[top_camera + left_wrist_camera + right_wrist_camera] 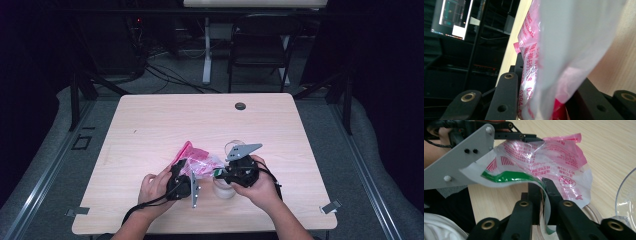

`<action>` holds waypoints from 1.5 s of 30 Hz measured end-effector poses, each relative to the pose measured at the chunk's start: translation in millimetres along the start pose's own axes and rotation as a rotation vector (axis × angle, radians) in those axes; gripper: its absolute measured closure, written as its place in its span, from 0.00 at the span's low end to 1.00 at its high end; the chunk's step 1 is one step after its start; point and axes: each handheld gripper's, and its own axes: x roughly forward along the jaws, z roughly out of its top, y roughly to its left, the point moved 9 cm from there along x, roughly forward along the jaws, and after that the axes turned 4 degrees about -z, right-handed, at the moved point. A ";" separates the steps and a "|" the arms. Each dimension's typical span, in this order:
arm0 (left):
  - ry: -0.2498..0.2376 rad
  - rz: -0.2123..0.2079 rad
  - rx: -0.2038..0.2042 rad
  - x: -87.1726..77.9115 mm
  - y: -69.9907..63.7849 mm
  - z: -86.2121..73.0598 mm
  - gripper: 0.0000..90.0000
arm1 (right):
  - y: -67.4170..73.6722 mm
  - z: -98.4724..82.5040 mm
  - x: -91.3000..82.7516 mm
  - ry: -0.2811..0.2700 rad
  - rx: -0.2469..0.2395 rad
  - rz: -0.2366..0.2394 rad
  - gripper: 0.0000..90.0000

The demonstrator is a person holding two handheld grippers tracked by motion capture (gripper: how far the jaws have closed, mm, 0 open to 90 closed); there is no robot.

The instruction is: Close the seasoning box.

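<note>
High view shows a pink-printed plastic bag (199,161) held above the table (150,125), stretched between both tools; left gripper (186,176) pinches one edge, right gripper (218,173) the green-striped mouth; opening it beside the clear cup (224,189) seems begun, unfinished.

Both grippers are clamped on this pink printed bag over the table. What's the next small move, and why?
Probably ease the grippers apart to open the bag's mouth. The left gripper pinches one side of the bag, the right gripper grips the green strip edge, and a clear cup waits below.
</note>
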 end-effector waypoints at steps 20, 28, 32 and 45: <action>-0.059 -0.179 -0.193 13.8 -17.2 -4.2 0.81 | -5.4 15.5 -11.6 -0.133 0.030 0.005 0.57; -0.074 -0.237 -0.273 17.3 -16.6 -7.7 0.81 | -6.6 19.1 -15.9 -0.156 0.014 -0.021 0.54; -0.082 -0.271 -0.321 18.4 -15.1 -9.7 0.81 | -8.7 21.7 -19.8 -0.179 0.018 -0.040 0.54; -0.121 -0.369 -0.509 20.5 -7.0 -18.9 0.82 | -14.9 23.6 -27.3 -0.205 0.047 -0.058 0.57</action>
